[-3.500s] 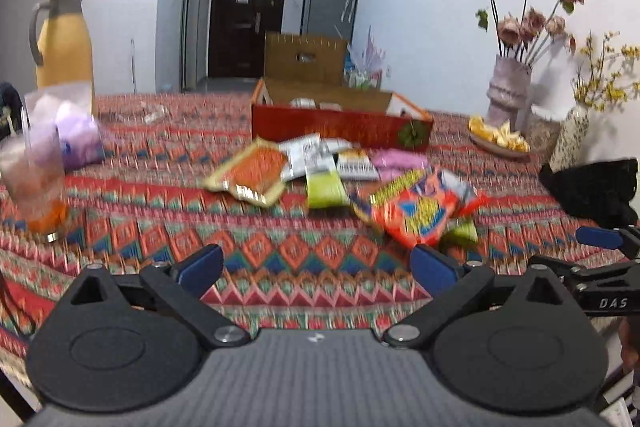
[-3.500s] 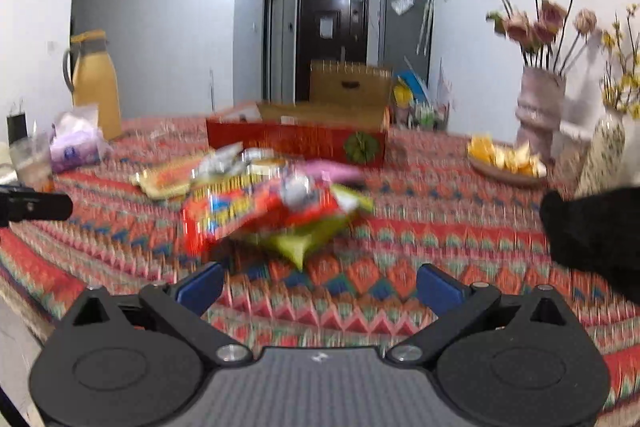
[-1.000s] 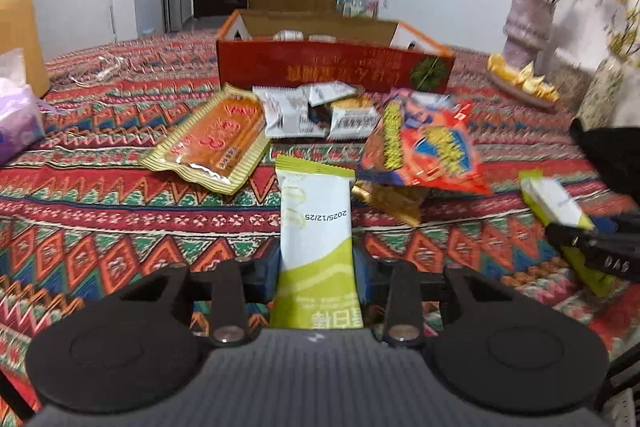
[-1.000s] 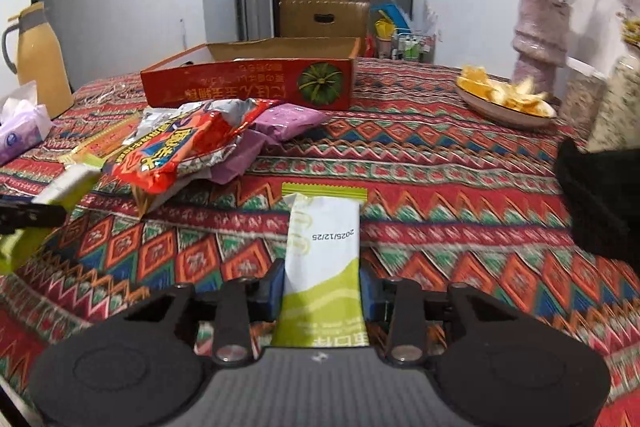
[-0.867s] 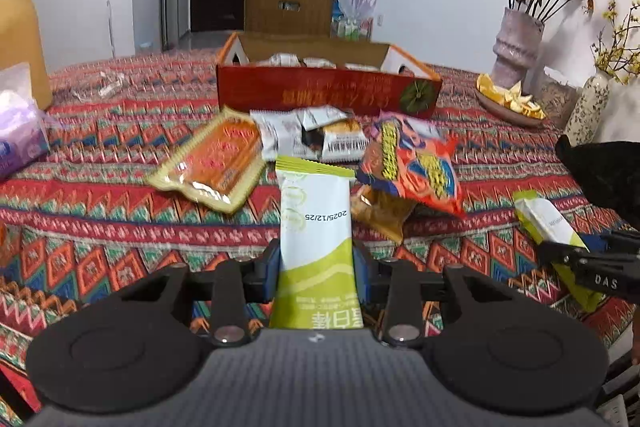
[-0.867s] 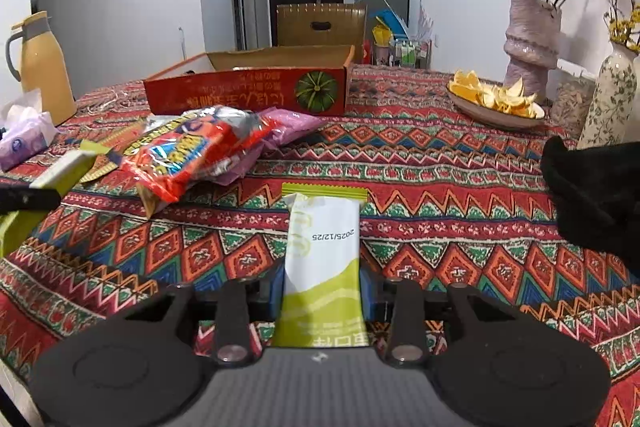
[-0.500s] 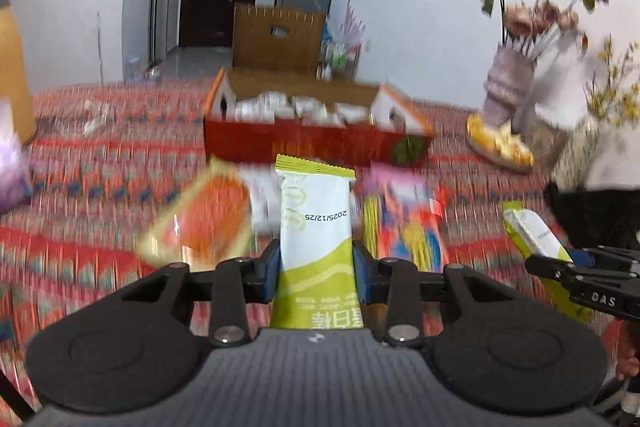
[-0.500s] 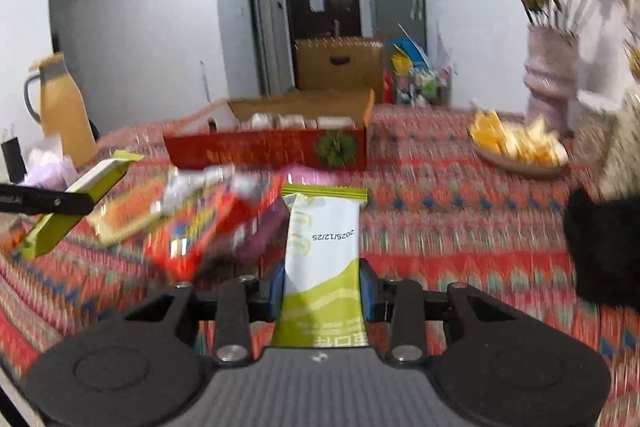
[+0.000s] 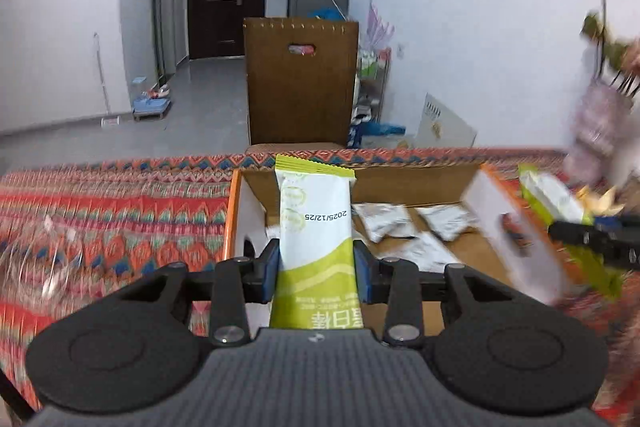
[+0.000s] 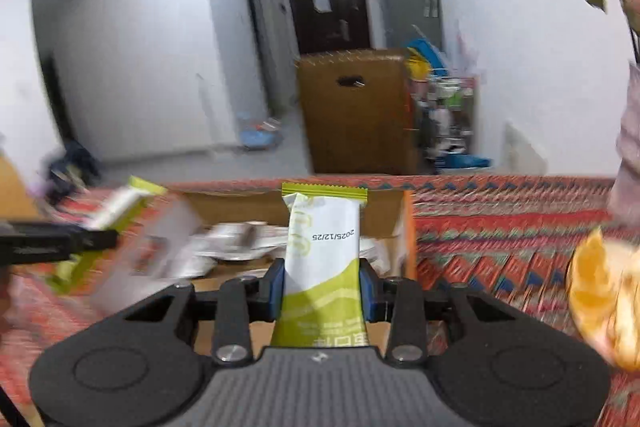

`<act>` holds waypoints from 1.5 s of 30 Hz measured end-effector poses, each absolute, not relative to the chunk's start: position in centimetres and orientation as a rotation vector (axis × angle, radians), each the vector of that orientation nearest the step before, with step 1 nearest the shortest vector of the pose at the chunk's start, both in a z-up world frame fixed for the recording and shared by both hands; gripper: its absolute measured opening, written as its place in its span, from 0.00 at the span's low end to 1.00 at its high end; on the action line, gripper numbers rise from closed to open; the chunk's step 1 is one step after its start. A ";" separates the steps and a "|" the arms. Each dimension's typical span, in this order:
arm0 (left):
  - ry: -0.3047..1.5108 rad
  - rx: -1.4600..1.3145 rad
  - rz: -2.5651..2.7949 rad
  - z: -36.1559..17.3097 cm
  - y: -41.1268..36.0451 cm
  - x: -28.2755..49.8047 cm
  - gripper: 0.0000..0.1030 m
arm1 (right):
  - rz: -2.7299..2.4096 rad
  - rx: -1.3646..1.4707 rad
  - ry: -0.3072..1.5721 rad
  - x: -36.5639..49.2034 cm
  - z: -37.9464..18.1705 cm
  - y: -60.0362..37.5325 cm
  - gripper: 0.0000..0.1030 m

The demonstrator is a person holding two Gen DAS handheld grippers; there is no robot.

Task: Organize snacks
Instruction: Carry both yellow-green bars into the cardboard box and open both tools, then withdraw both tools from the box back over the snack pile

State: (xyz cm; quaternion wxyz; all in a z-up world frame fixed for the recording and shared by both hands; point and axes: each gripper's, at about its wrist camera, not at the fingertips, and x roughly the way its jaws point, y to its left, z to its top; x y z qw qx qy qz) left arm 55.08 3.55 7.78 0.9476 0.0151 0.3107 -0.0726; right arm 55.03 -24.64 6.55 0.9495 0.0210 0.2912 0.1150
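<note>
My left gripper [image 9: 316,267] is shut on a green and white snack bar [image 9: 316,227], held upright over the left part of an open cardboard box [image 9: 416,175] with orange edges. Several white snack packets [image 9: 384,221] lie inside the box. My right gripper [image 10: 322,281] is shut on a second green and white snack bar [image 10: 324,239] over the right part of the same box [image 10: 236,199]. The right gripper with its bar [image 9: 556,203] shows at the right of the left wrist view. The left gripper's bar [image 10: 116,205] shows at the left of the right wrist view.
A red patterned tablecloth [image 9: 120,211] covers the table. A tall brown box [image 9: 300,83] stands beyond the far table edge. A vase with flowers [image 9: 600,131] is at the right. Orange fruit pieces [image 10: 600,291] lie close at the right.
Both grippers have moved forward and up from the snack pile to above the open box, each still holding its snack bar.
</note>
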 end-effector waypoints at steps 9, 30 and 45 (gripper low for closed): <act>0.723 0.065 -0.094 2.7 3.7 61.1 0.58 | 0.043 -0.231 0.663 62.8 0.9 -20.3 0.50; 0.479 0.093 -0.201 14.0 2.1 42.1 0.95 | 0.204 -0.180 0.446 45.4 12.0 -24.7 0.93; 0.303 0.048 -0.142 11.3 0.7 20.7 1.00 | 0.302 -0.197 0.323 24.8 10.3 -25.5 0.99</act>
